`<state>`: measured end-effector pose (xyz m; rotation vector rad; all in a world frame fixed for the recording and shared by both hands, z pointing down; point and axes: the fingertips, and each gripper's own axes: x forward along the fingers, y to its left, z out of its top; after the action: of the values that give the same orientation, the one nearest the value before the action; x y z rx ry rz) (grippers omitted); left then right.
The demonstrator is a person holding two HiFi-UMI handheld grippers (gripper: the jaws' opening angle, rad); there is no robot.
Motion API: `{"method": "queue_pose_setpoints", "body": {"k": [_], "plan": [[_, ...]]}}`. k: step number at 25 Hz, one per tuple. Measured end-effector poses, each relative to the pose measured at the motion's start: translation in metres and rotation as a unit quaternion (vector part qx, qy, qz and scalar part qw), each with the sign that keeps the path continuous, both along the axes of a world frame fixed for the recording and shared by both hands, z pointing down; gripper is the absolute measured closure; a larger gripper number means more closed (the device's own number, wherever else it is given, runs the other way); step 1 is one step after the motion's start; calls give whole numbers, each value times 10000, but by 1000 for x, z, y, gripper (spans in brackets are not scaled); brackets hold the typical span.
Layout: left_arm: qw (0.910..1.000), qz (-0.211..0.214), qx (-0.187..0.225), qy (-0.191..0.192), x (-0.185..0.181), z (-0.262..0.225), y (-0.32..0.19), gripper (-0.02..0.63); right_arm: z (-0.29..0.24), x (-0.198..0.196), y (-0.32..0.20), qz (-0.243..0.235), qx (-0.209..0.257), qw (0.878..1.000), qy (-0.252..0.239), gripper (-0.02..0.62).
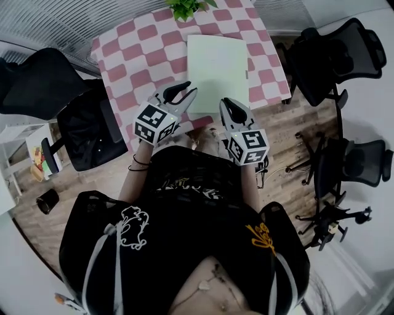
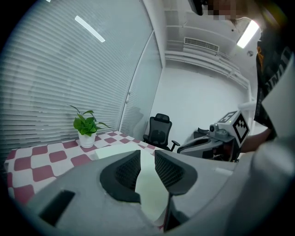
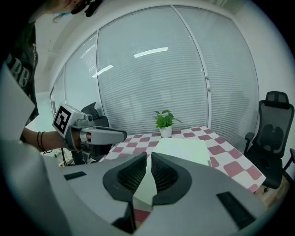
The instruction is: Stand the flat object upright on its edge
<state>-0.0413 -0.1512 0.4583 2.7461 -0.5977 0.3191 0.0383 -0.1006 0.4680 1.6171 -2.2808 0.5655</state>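
Your jaws are clenched on both sides, nothing gripped: left gripper [image 1: 180,93] and right gripper [image 1: 228,106] sit over the near edge of the checked table [image 1: 141,55]. The pale green flat object [image 1: 217,64] lies flat on that table, towards its right side, just ahead of both grippers

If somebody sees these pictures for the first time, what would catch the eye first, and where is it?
First, the pale green flat board lying flat on the pink-and-white checked table. Then the left gripper and right gripper, with their black-and-white marker cubes, both shut, pointing at the board's near edge. A small potted plant stands at the table's far edge.
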Motion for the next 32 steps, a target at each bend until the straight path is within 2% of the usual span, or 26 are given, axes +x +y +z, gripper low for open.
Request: {"method": "queue_pose_setpoints", "body": {"k": [8, 14, 15, 18, 19, 20, 22, 23, 27, 30, 32], "plan": [[9997, -79, -226, -68, 2, 13, -15, 501, 6, 5, -26, -167, -116, 9998, -82, 560], [9976, -365, -553, -199, 2, 36, -35, 499, 14, 36, -61, -102, -210, 9986, -469, 558], [9968, -401, -671, -186, 3, 42, -38, 486, 18, 44, -67, -90, -257, 9984, -493, 558], [9920, -534, -1133, -147, 8, 64, -46, 355, 28, 73, -86, 29, -360, 9983, -447, 557], [9899, -583, -1279, -170, 9, 71, -48, 343, 32, 83, -92, 83, -392, 9982, -452, 557], [9879, -628, -1403, -214, 11, 79, -50, 332, 37, 93, -97, 118, -448, 9977, -494, 545], [9846, -668, -1578, -342, 14, 92, -55, 303, 50, 109, -107, 120, -649, 9957, -655, 415], [9834, -656, -1640, -407, 16, 98, -57, 285, 58, 116, -111, 112, -768, 9943, -730, 394], [9766, -714, -1970, -480, 22, 121, -73, 237, 89, 142, -126, 124, -1197, 9894, -812, 353], [9679, -904, -2317, -361, 22, 137, -86, 225, 114, 152, -133, 80, -1514, 9845, -877, 340], [9622, -996, -2523, -221, 23, 144, -94, 222, 128, 155, -136, 86, -1710, 9787, -1131, 336]]}}
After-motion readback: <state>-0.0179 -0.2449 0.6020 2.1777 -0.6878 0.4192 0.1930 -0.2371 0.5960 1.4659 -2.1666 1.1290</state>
